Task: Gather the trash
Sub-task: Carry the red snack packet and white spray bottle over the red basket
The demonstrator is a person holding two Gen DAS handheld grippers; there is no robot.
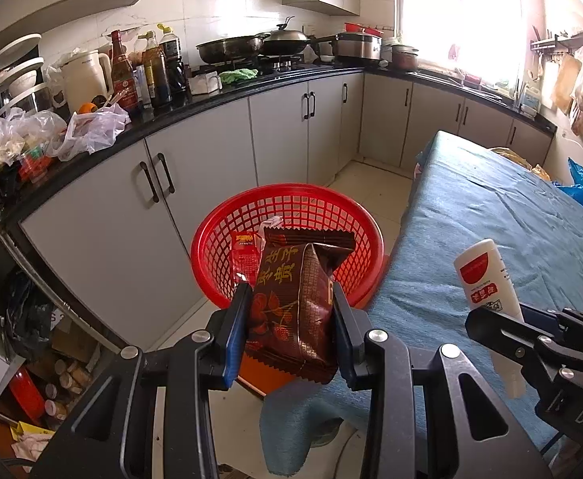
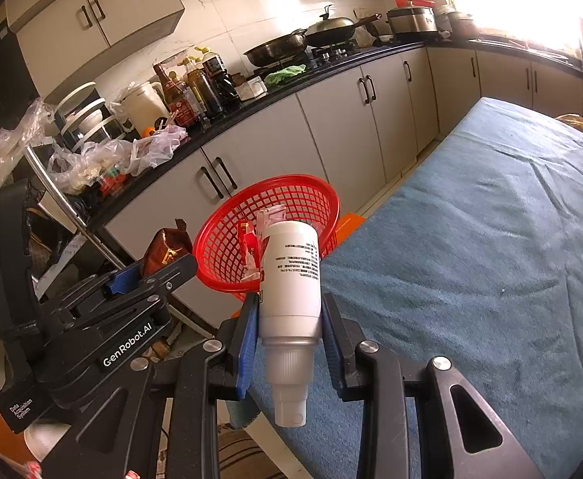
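Brown snack packet (image 1: 291, 311) gripped by left tongs (image 1: 291, 303); right tongs (image 2: 290, 311) grip bottle (image 2: 290, 279)

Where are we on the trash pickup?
Done: the red basket already holds a small red packet and a pale wrapper. In hand: the left gripper clamps a brown snack bag; the right gripper clamps a white bottle. Left: drop both in; the blue cloth shows nothing else.
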